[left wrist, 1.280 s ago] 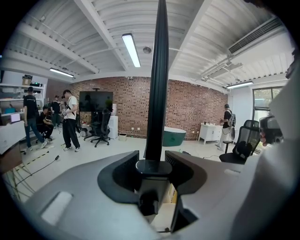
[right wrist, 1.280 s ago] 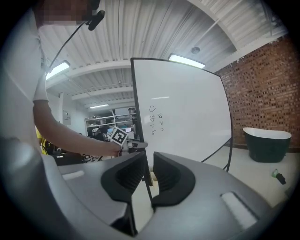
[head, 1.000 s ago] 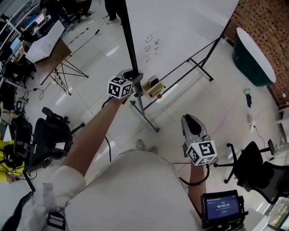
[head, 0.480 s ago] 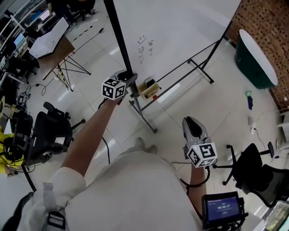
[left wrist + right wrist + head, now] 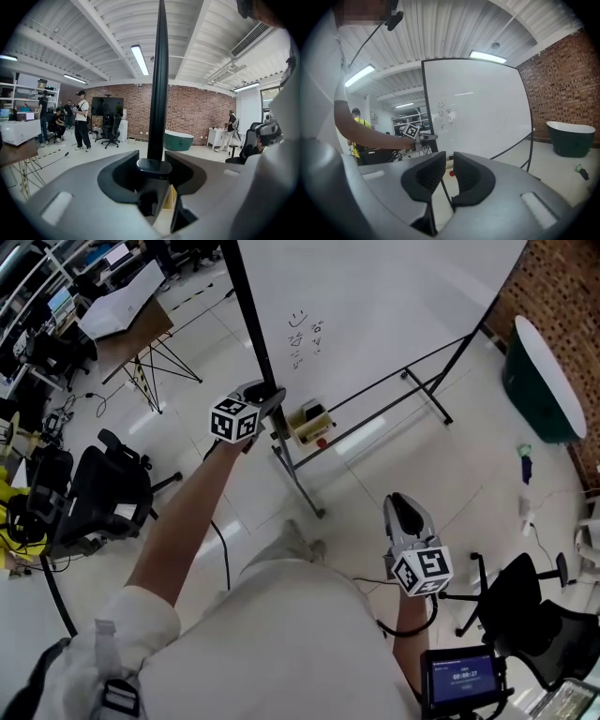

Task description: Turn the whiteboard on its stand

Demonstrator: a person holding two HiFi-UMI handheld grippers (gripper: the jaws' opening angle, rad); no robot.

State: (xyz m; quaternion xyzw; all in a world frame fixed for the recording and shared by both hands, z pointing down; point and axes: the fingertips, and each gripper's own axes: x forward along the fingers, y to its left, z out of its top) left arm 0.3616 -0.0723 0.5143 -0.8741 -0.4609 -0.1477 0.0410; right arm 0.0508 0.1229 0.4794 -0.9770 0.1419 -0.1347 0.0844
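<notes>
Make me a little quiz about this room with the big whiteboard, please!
1. Pick one: which gripper is clamped on the black frame of the whiteboard? A left, B right, C both.
2. True or false: the right gripper is carrying a marker pen.
3. Fill the gap: the bathtub by the brick wall is dark ____.

Key
1. A. The left gripper has the frame between its jaws.
2. False. The right gripper holds nothing.
3. Green.
</notes>
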